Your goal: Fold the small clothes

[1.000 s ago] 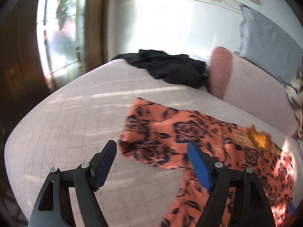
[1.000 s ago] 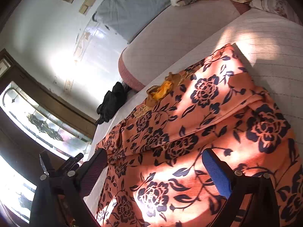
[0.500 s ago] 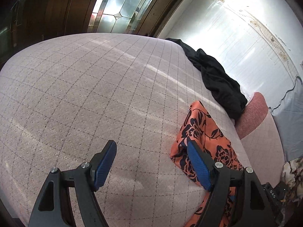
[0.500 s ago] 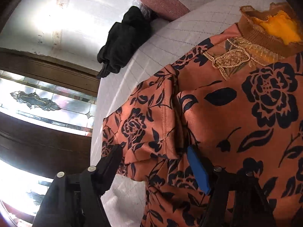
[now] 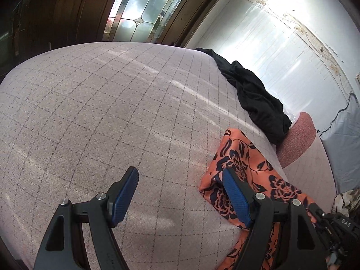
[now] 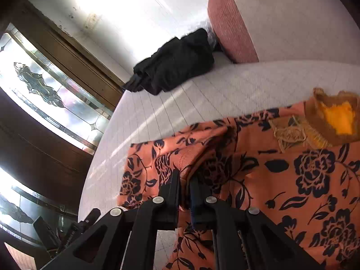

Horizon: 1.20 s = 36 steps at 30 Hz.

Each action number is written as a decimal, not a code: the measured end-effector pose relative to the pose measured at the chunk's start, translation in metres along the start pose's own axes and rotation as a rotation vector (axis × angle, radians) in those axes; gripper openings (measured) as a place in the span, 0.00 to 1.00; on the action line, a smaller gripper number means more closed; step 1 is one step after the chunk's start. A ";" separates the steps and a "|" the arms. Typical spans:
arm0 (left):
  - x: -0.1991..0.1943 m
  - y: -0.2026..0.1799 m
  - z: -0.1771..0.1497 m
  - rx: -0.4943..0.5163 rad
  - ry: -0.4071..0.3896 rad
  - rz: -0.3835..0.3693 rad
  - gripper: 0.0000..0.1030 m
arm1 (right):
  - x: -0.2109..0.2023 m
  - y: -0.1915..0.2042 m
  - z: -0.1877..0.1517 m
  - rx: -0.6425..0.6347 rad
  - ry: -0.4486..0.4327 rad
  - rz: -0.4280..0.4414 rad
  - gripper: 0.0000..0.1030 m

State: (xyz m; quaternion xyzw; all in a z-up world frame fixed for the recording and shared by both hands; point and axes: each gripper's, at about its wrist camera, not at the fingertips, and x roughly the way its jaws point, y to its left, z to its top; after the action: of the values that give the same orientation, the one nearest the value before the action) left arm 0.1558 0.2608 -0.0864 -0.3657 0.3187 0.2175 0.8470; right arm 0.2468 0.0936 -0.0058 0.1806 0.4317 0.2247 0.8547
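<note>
An orange garment with dark floral print (image 6: pixel 292 168) lies on the grey quilted bed; its yellow-lined neck opening (image 6: pixel 337 119) is at the right. My right gripper (image 6: pixel 184 180) is shut on a raised fold of this garment near its sleeve. In the left wrist view the sleeve end of the garment (image 5: pixel 243 164) lies by the right finger. My left gripper (image 5: pixel 180 191) is open and empty, low over the bare bed, with its right finger (image 5: pixel 236 200) at the sleeve's edge.
A crumpled black garment (image 5: pixel 254 94) lies at the bed's far side, also in the right wrist view (image 6: pixel 177 65). A pink-ended bolster (image 6: pixel 231 22) lies beside it. A leaded glass door (image 5: pixel 144 6) and dark wood stand beyond the bed (image 5: pixel 101 103).
My right gripper has closed on a fold of the orange garment near the sleeve. My left gripper stayed open and shifted slightly, still beside the sleeve end.
</note>
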 end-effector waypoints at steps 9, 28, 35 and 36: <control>-0.002 -0.009 -0.004 0.043 -0.018 -0.003 0.75 | -0.167 -0.072 0.018 -0.021 -0.247 -0.191 0.07; 0.001 -0.041 -0.025 0.214 -0.031 -0.013 0.75 | -0.199 -0.245 -0.059 0.116 -0.115 -0.456 0.11; 0.000 -0.041 -0.025 0.212 -0.031 -0.018 0.75 | -0.214 -0.289 -0.075 0.420 -0.122 -0.188 0.74; 0.001 -0.042 -0.026 0.220 -0.028 -0.018 0.75 | -0.221 -0.292 -0.070 0.438 -0.163 -0.185 0.89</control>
State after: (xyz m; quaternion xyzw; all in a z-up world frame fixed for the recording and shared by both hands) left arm 0.1723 0.2143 -0.0804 -0.2703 0.3253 0.1785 0.8884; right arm 0.1396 -0.2615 -0.0470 0.3387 0.4146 0.0312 0.8441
